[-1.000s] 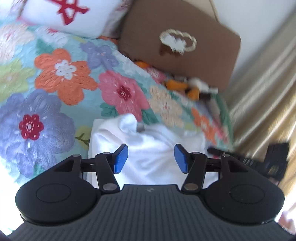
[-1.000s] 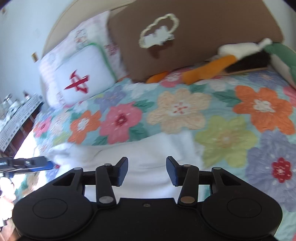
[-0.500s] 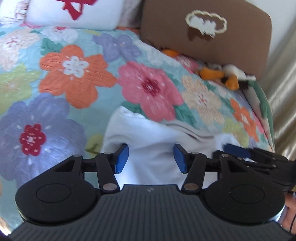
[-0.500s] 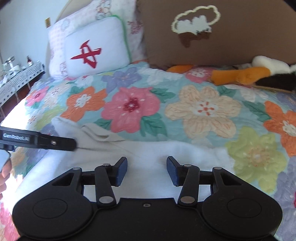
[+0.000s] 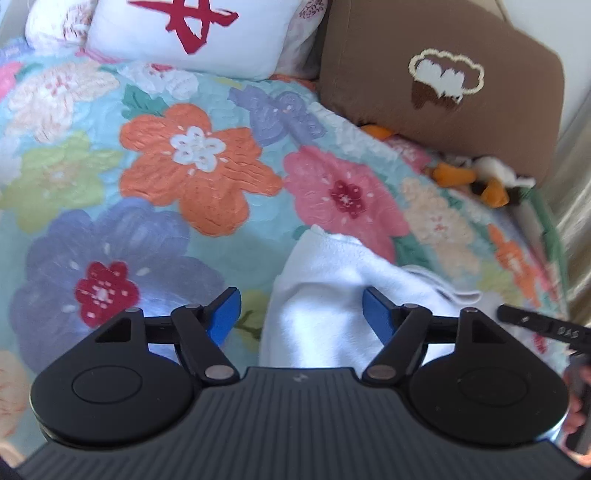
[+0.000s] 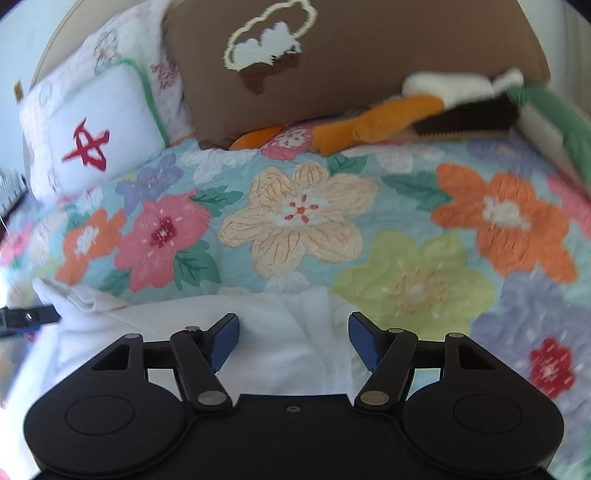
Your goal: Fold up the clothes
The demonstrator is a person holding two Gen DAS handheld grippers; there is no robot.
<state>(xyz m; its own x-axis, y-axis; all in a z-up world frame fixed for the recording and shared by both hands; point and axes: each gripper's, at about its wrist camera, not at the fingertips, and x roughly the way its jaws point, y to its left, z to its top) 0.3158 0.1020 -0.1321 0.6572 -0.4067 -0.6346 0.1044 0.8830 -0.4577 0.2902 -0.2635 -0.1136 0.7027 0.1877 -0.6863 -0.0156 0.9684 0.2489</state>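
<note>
A white fleece garment (image 5: 332, 295) lies bunched on the flowered quilt (image 5: 184, 184). My left gripper (image 5: 301, 314) is open and empty, hovering over the garment's left edge. The right gripper's tip shows at the right of the left wrist view (image 5: 546, 326). In the right wrist view the garment (image 6: 280, 332) spreads below my right gripper (image 6: 293, 336), which is open and empty above it. The left gripper's tip shows at the left edge of that view (image 6: 26, 317).
A brown cushion (image 5: 443, 85) and a white pillow with a red mark (image 5: 192, 33) stand at the head of the bed. An orange, white and dark plush toy (image 6: 406, 114) lies by the cushion. A gold curtain (image 5: 576, 192) hangs at right.
The left gripper has shifted left, so the garment now sits under its right finger. The right gripper has moved right along the garment. Both stay open.
</note>
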